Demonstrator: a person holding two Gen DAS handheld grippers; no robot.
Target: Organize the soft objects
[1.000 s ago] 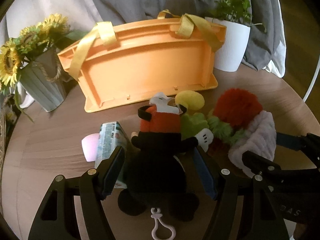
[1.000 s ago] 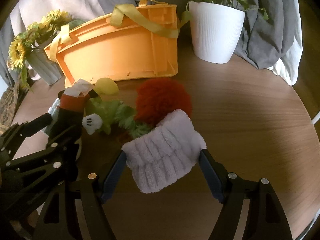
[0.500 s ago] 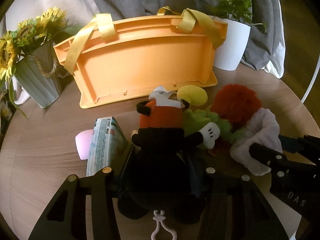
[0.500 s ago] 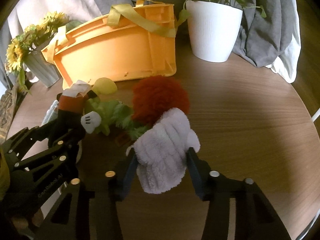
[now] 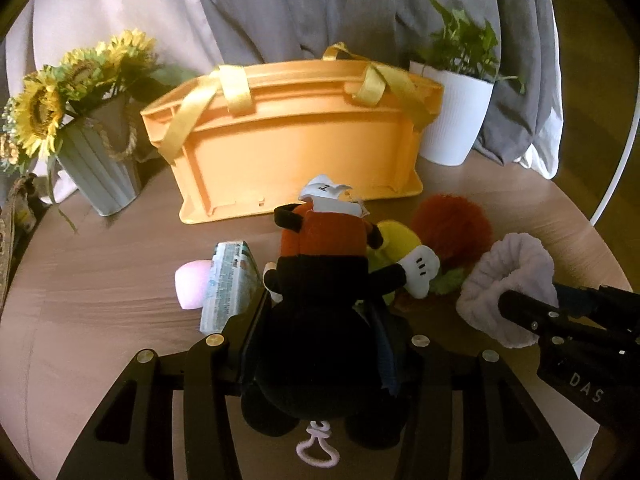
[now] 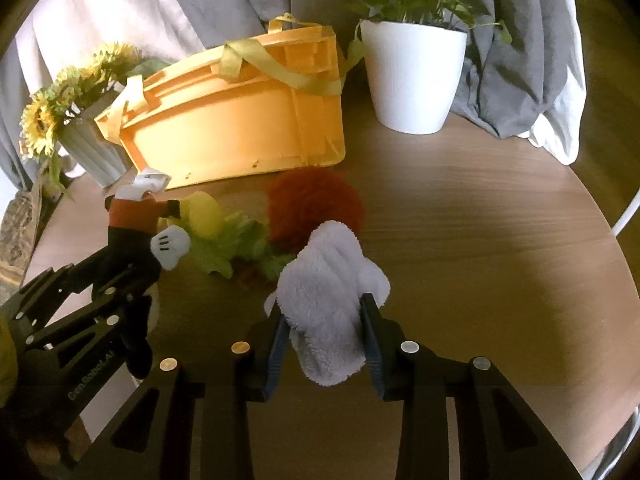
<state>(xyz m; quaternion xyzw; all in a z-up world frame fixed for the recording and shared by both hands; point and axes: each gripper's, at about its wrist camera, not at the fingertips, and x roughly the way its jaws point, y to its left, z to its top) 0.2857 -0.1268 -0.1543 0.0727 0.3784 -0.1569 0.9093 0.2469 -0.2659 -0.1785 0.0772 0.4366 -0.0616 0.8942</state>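
A black and red plush mouse (image 5: 320, 320) is clamped in the left claw (image 5: 320, 344) at 6 o'clock of the left wrist view, above the round wooden desk (image 6: 480, 240). The right claw (image 6: 324, 340) is squeezed on a fluffy white cloth (image 6: 328, 292), just at 5 o'clock of a red pom-pom (image 6: 316, 208) and green plush (image 6: 228, 244). An orange basket (image 5: 296, 148) lies at 12 o'clock, between sunflowers (image 5: 60, 96) and a white plant pot (image 5: 452, 116).

Basket (image 5: 296, 148) stands behind the plush toys (image 5: 320, 280), plant pot (image 5: 452, 120) beside.
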